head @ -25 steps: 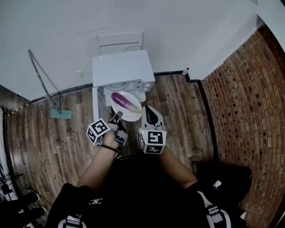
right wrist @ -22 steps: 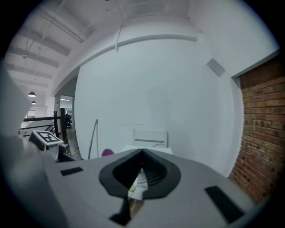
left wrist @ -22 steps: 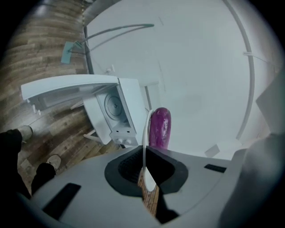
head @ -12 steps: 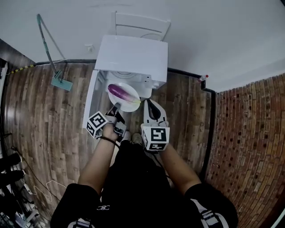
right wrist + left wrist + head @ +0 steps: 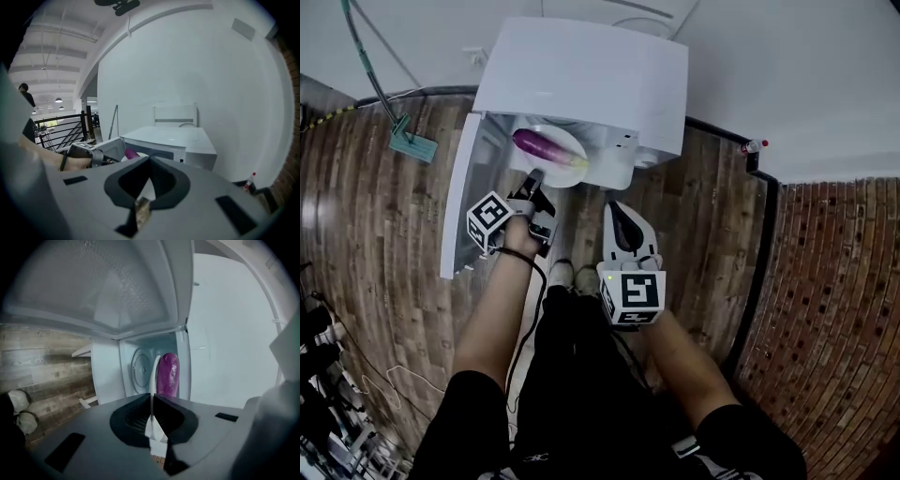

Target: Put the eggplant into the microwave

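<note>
While the right gripper [image 5: 617, 211] hangs closed and empty nearest the person, the left gripper [image 5: 534, 180] is clamped on the rim of a white plate [image 5: 574, 174]. On that plate lies the purple eggplant [image 5: 542, 147], at the open front of the white microwave [image 5: 591, 70].

Wood floor [image 5: 394, 281], mop [image 5: 412, 148] (head down), small bottle [image 5: 753, 147]

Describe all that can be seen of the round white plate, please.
The round white plate looks smooth and glossy, like ceramic. It hangs at the open front of the white microwave oven, partly under its top. The tongs of the left gripper are shut on its near rim. A long purple eggplant lies across it.
</note>
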Demonstrator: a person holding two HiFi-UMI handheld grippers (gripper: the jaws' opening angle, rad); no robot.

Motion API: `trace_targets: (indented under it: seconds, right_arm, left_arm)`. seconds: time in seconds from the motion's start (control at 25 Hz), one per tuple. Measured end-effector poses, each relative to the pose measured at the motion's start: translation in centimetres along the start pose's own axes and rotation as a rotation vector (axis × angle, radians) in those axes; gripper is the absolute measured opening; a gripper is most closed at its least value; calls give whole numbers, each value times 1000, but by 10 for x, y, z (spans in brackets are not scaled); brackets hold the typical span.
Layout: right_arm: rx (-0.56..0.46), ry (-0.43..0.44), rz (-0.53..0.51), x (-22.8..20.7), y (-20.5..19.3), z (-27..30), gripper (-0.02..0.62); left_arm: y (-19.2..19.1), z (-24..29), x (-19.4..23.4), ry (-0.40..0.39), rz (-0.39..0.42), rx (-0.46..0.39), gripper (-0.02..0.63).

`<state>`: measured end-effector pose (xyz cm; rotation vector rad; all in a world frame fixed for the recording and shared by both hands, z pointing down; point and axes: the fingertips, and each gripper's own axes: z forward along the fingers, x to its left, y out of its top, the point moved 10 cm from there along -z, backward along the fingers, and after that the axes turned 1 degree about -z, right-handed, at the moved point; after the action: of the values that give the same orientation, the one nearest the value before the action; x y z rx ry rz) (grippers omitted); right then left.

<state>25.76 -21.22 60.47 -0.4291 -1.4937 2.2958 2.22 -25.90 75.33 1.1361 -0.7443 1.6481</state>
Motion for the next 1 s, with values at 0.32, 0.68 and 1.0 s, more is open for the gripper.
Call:
trace_targets:
  seconds: [0.32, 0.68, 1.0]
  right_arm:
    - [77, -8, 34, -7, -74, -6, 12]
    - [170, -35, -6, -23, -103, -40, 12]
    - [144, -66, 13, -27, -93, -47, 12]
  left_arm:
    - [24, 68, 31, 8, 8, -34, 17]
    - [47, 117, 25, 5, 57, -69, 17]
    - [47, 150, 22, 69, 114, -53, 18]
